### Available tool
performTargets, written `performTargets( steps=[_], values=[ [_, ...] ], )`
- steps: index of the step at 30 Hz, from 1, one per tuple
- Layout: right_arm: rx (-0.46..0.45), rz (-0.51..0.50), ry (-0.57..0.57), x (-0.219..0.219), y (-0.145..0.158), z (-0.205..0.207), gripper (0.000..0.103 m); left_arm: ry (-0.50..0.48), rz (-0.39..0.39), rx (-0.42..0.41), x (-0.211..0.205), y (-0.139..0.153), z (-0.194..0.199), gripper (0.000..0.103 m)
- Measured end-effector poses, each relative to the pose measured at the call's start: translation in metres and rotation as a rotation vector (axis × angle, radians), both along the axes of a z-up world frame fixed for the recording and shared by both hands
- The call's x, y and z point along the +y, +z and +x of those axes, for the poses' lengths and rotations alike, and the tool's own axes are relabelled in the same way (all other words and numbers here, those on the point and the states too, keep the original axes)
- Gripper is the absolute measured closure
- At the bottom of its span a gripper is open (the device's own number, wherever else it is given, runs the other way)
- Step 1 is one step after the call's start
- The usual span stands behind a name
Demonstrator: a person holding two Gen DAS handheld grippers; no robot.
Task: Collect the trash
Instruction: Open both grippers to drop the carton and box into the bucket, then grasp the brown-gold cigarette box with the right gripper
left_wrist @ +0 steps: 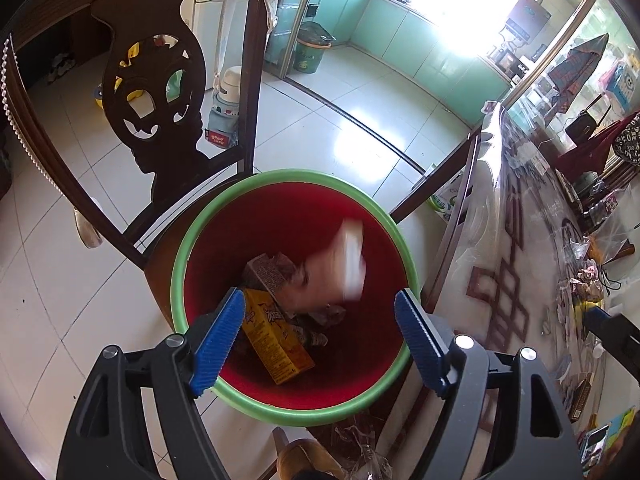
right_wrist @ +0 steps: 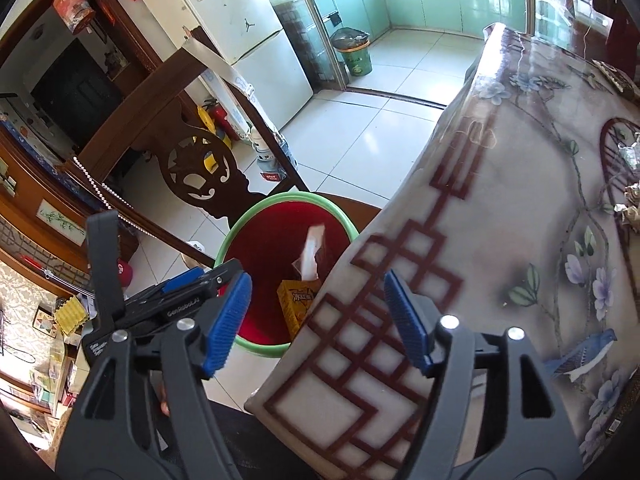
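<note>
Presently: red bin (left_wrist: 280, 216) with green rim holding yellow carton (left_wrist: 276, 340), blurred pale wrapper (left_wrist: 344, 264) inside; left gripper (left_wrist: 320, 336) and right gripper (right_wrist: 316, 316) both gaping, empty.

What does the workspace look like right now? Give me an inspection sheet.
Surface: table under a glossy floral cover, with wrappers at its far end.
Job's things: red bin with a green rim on a chair seat; inside, a yellow carton, a brown carton and a blurred pale piece, seemingly falling.
Clutter: clear plastic by the bin's near rim.
Grippers: left gripper open over the bin, empty; right gripper open over the table edge, empty.
Cables: thin dark cord on the table.
Surroundings: carved chair back, tiled floor, fridge, green kitchen bin.
</note>
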State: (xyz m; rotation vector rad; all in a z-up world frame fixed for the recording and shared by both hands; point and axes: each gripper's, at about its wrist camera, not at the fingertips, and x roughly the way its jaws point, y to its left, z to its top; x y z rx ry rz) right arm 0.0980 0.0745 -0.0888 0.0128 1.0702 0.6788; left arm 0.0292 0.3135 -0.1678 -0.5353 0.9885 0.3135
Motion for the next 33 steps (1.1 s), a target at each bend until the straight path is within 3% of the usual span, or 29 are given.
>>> performTargets(
  steps=[4,10,17,23,26,30,33],
  values=[
    [-0.022,0.011,-0.01,-0.014,0.009,-0.007,0.023,0.0,0.007,0.008,-0.001,0.0,0.001,0.029],
    [-0.037,0.022,-0.069,-0.054,0.013,-0.011,0.021,-0.003,0.027,0.02,-0.002,0.001,0.002,0.029],
    [-0.097,-0.071,-0.208,-0.145,0.017,-0.022,0.017,-0.004,0.046,0.02,-0.007,0.004,0.003,0.029],
    [-0.11,-0.203,-0.369,-0.235,0.003,-0.025,0.016,-0.05,0.118,0.029,-0.024,0.011,0.007,0.029],
    [-0.089,-0.221,-0.444,-0.275,-0.005,-0.027,0.016,-0.075,0.164,0.029,-0.036,0.017,0.009,0.029],
    [-0.047,-0.204,-0.512,-0.315,-0.019,-0.029,0.016,-0.085,0.161,0.019,-0.055,0.025,0.004,0.029],
    [-0.008,-0.2,-0.524,-0.333,-0.034,-0.034,0.016,-0.127,0.087,-0.013,-0.084,0.033,-0.001,0.029]
  ],
)
